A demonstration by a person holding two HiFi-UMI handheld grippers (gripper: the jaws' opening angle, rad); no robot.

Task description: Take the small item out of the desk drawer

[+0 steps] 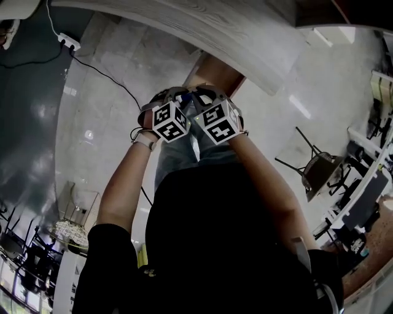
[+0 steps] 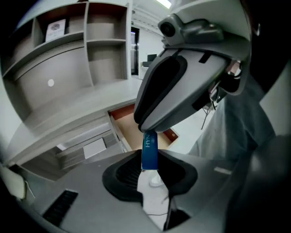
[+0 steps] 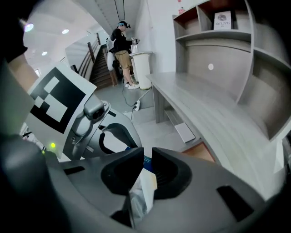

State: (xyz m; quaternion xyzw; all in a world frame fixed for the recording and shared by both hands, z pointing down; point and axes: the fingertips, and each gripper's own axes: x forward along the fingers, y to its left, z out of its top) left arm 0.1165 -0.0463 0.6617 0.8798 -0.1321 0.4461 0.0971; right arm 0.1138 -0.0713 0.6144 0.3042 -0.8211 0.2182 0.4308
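clamping the blue packet (image 2: 149, 151), left gripper (image 2: 149, 157) and right gripper (image 3: 145, 159) fingers (image 3: 120, 172) hang above the open drawer (image 2: 129, 134).

An open-plan office or furniture hall is shown. A long, curved grey bench (image 3: 213, 109) is seen, with a shelf unit (image 2: 91, 45) of open compartments built on top of it. A glossy pale floor (image 1: 98, 110) is spread wide, and a power strip (image 1: 69, 42) with its cable (image 1: 104, 76) is laid on it. Rows of desks (image 1: 362, 202) and a black chair (image 1: 319, 168) are seen at one side. A staircase (image 3: 97, 61) is visible beyond, near which another person (image 3: 122, 48) is seen standing at a white pedestal (image 3: 141, 68). Strip lights (image 2: 163, 3) are set in the ceiling.
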